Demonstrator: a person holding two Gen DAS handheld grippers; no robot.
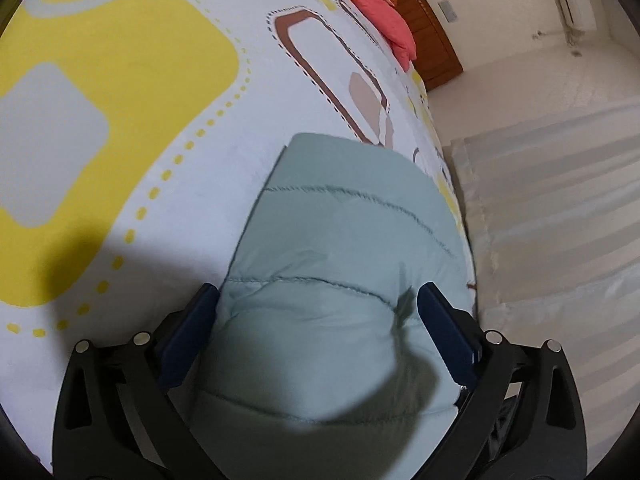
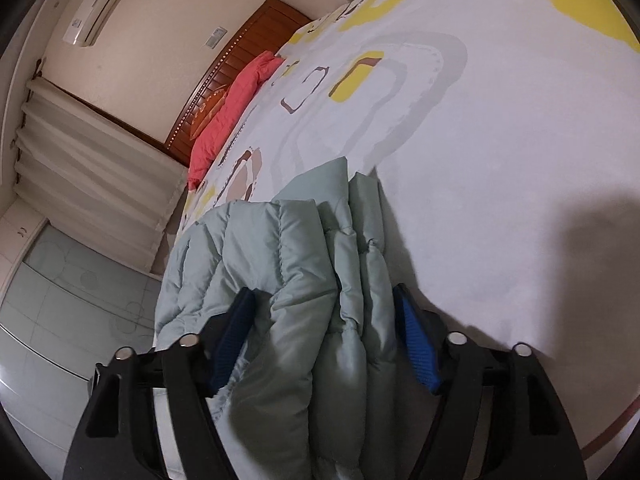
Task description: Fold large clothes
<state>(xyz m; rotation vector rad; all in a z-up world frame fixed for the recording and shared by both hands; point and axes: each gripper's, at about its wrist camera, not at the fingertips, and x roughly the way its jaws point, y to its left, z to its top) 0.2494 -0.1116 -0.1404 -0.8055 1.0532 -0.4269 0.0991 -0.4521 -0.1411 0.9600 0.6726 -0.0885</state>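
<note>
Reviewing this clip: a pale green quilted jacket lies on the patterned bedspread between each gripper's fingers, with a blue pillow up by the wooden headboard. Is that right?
Not quite: the pillow is coral pink, not blue, as the right wrist view shows. The rest holds: the pale green quilted jacket lies on the patterned bedspread, between the fingers of the left gripper and right gripper, by the wooden headboard.

Patterned bed, wood headboard, pale curtains, AC unit (wall-mounted)
</note>
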